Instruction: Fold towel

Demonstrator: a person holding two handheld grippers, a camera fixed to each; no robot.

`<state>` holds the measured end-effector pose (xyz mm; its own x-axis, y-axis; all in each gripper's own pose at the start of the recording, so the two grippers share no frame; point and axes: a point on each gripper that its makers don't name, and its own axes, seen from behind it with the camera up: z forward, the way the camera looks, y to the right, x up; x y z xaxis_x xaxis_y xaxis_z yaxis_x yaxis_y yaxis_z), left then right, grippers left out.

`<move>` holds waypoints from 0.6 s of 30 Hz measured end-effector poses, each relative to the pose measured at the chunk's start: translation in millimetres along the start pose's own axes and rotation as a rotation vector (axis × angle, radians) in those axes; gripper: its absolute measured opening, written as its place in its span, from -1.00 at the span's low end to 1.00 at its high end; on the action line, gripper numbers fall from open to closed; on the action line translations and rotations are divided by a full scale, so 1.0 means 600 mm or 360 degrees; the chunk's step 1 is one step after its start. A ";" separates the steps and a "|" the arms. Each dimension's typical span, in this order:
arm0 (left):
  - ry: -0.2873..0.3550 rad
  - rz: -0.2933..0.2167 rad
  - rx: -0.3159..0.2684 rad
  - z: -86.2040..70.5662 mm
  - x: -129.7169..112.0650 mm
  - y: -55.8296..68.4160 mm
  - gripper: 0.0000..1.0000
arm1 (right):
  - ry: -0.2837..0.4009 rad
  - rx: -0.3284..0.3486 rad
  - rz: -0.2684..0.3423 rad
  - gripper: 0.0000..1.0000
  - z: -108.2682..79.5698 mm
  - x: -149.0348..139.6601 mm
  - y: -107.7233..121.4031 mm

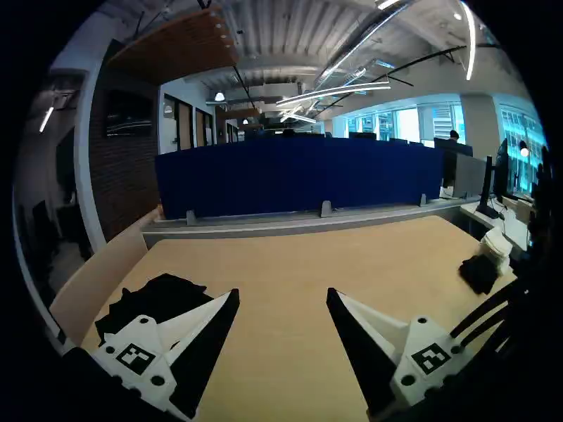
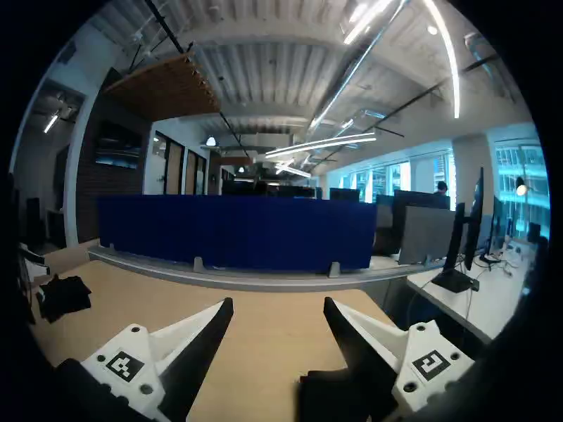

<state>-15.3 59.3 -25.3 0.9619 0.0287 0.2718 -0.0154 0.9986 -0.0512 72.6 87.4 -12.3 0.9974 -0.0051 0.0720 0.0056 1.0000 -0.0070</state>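
On the wooden table (image 1: 295,281), a crumpled black towel (image 1: 158,297); blue partition (image 1: 295,176) behind

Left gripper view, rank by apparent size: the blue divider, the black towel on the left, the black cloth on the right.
blue divider
black towel on the left
black cloth on the right, but farther off, so unsure

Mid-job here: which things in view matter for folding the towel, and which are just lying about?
For the job:
black towel beside the left gripper
right gripper, jaws open
wooden table

Lying about:
second black cloth and white object at the table edge
blue divider
monitors
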 end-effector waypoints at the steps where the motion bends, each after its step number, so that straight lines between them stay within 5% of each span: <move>1: 0.0015 -0.0010 0.0003 0.000 0.005 -0.003 0.83 | 0.0000 0.0009 0.0000 1.00 0.002 0.001 -0.009; 9: 0.0140 -0.0055 0.0035 0.005 0.038 -0.028 0.83 | 0.0008 0.0030 0.0014 1.00 0.014 0.011 -0.075; 18: 0.0250 -0.0079 0.0033 0.007 0.064 -0.033 0.83 | 0.0013 0.0071 -0.0025 1.00 0.023 0.012 -0.134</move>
<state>20.6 40.6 -9.6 0.9924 -0.0267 0.1201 0.0294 0.9993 -0.0211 78.6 7.1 2.6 0.9977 -0.0209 0.0638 0.0184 0.9991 0.0387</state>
